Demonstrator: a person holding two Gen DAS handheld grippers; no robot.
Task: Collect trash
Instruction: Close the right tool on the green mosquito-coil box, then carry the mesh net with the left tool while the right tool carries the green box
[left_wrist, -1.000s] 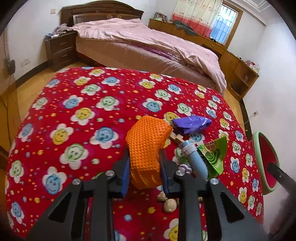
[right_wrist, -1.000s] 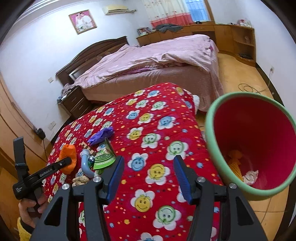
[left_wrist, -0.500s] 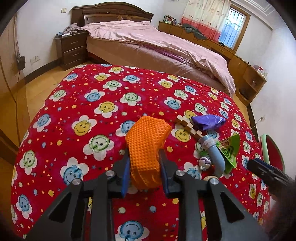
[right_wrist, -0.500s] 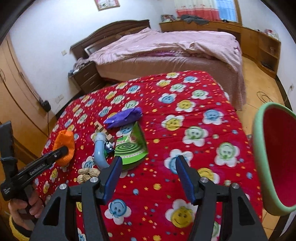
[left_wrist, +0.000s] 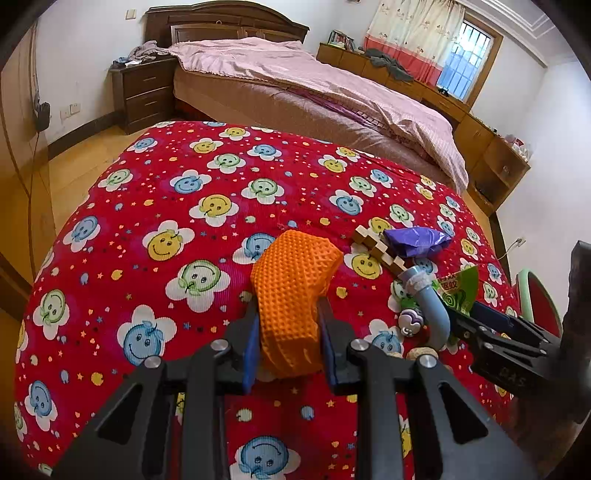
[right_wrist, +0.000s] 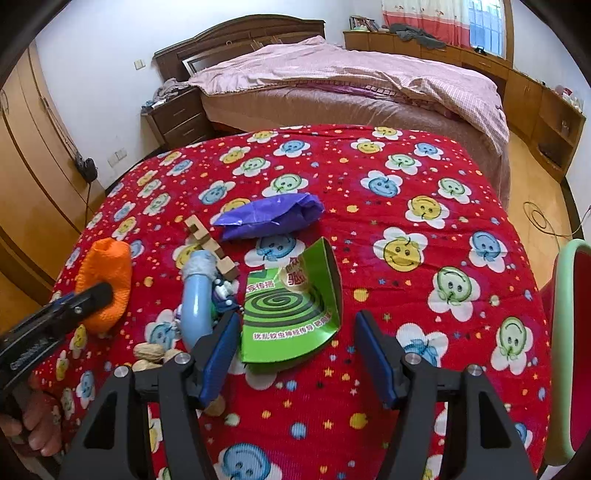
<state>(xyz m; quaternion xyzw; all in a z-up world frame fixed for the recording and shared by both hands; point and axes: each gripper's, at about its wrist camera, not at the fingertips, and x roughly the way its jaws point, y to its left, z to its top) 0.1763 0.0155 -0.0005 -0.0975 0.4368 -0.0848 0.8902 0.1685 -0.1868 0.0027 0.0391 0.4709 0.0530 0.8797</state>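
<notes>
My left gripper (left_wrist: 288, 332) is shut on an orange waffle cloth (left_wrist: 291, 288), held over the red flowered tablecloth (left_wrist: 166, 206); the cloth also shows in the right wrist view (right_wrist: 107, 280). My right gripper (right_wrist: 299, 347) is open and empty, just in front of a torn green mosquito-coil box (right_wrist: 291, 310). Beyond it lie a purple wrapper (right_wrist: 269, 218), a blue pipe elbow (right_wrist: 197, 299), wooden blocks (right_wrist: 207, 243) and nutshells (right_wrist: 151, 354). The red bin with a green rim (right_wrist: 567, 332) stands at the right edge.
A bed with a pink cover (right_wrist: 351, 77) stands behind the table, a dark nightstand (right_wrist: 177, 118) to its left. Wooden cabinets (right_wrist: 539, 107) line the right wall. A small purple toy (left_wrist: 410, 321) lies by the pipe.
My right gripper has swung left from the bin and come down close to the green box. My left gripper still holds the orange cloth and has drawn back a little.
</notes>
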